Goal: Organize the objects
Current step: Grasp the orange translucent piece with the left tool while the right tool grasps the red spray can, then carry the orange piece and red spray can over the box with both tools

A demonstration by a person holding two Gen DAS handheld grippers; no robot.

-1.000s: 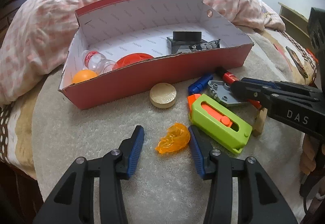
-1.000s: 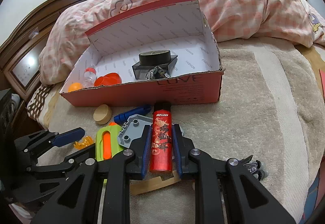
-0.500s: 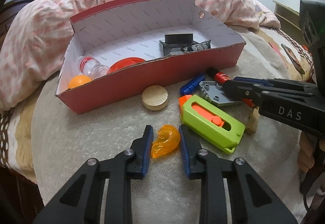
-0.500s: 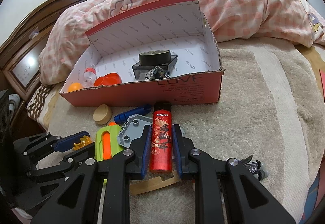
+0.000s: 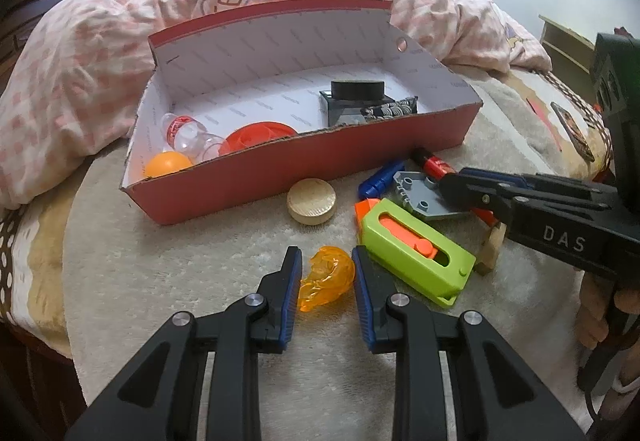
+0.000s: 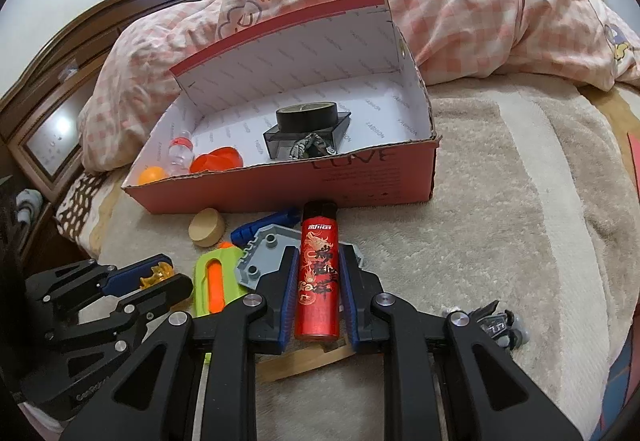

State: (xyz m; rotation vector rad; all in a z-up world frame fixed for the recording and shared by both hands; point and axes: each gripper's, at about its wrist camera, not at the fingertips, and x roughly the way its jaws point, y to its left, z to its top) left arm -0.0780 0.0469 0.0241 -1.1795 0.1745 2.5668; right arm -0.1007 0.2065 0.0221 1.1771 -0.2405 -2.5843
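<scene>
I read "DAS" on the right gripper (image 5: 452,183), "LOVE" on the red box (image 6: 360,177) beyond my fingers, "FASHION" repeated inside it.

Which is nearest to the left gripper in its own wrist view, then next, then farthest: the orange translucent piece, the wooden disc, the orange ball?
1. Orange translucent piece: between the left gripper fingers.
2. Wooden disc: ahead, just outside the red box.
3. Orange ball: far left, inside the box.
</scene>
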